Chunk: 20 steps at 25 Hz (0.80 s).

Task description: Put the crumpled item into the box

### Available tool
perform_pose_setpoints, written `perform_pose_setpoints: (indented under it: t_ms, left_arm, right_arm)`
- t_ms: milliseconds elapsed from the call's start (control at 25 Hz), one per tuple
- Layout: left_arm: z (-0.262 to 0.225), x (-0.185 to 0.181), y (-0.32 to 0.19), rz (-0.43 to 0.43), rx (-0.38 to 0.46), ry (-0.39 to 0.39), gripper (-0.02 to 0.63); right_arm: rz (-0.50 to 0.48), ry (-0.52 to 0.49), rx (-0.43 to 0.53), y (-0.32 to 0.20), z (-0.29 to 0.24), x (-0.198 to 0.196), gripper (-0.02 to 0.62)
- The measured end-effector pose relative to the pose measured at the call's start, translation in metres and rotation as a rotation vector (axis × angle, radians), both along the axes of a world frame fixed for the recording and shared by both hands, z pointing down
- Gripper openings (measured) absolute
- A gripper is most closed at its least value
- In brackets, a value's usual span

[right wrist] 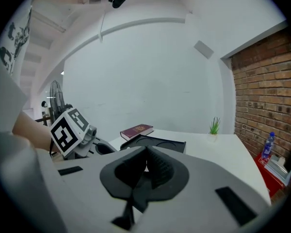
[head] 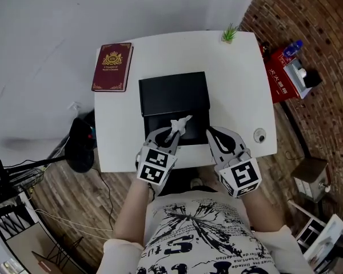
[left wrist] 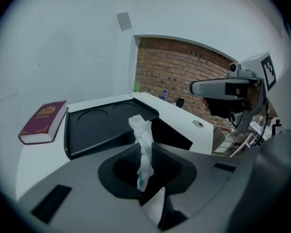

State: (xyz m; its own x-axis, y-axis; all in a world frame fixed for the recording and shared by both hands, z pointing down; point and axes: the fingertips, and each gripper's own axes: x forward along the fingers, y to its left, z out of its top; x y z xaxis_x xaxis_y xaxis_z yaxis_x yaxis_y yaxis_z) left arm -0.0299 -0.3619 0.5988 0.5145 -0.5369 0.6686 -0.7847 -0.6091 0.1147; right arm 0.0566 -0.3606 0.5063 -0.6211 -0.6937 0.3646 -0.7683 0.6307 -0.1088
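Judging the step in hand to be the lowering of the load, I noted the left gripper point(head: 172, 135) pinching the crumpled white film-like item point(head: 181, 123) by its lower end. The rest of the item stood up clear of the jaws, over the near part of the black rectangular box point(head: 197, 129). The right gripper point(head: 212, 133) hovered just beside it at the box's near right corner, its jaws pressed together on nothing.

To do this step well, the left gripper should be carried over the middle of the open cavity and tipped so the free end points down. It should be brought below the rim before release, since a light, springy item let go high may drift or catch on the wall. The right gripper should be kept out of the opening.

Containers: 1 box stood on the white table point(head: 240, 84), its black lid point(head: 174, 93) lying open behind with 2 round recesses showing. The visible part of the cavity held nothing, and the grippers hid the near edge.
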Motion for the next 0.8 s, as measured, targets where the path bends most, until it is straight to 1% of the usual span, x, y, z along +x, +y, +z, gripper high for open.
perform_pose_setpoints:
  t_ms: [200, 280, 360, 480, 640, 800]
  left_arm:
    - [0.024, 0.008, -0.007, 0.018, -0.078, -0.007, 0.072]
    - [0.035, 0.006, -0.008, 0.016, -0.098, -0.032, 0.074]
    - [0.040, 0.005, -0.012, 0.013, -0.094, -0.062, 0.075]
    - [0.046, 0.001, -0.019, -0.017, -0.106, -0.073, 0.077]
    - [0.052, -0.004, -0.024, -0.056, -0.146, -0.076, 0.078]
    - [0.057, -0.009, -0.027, -0.085, -0.168, -0.104, 0.089]
  right_arm:
    - [0.009, 0.008, -0.026, -0.013, 0.013, 0.001, 0.015]
    - [0.015, 0.008, -0.030, -0.018, 0.015, 0.000, 0.015]
    - [0.018, 0.001, -0.036, -0.023, 0.018, -0.002, 0.015]
    - [0.019, -0.008, -0.042, -0.029, 0.021, -0.004, 0.015]
    - [0.022, -0.018, -0.049, -0.033, 0.023, -0.004, 0.015]
    - [0.041, -0.029, -0.058, -0.037, 0.023, -0.001, 0.015]
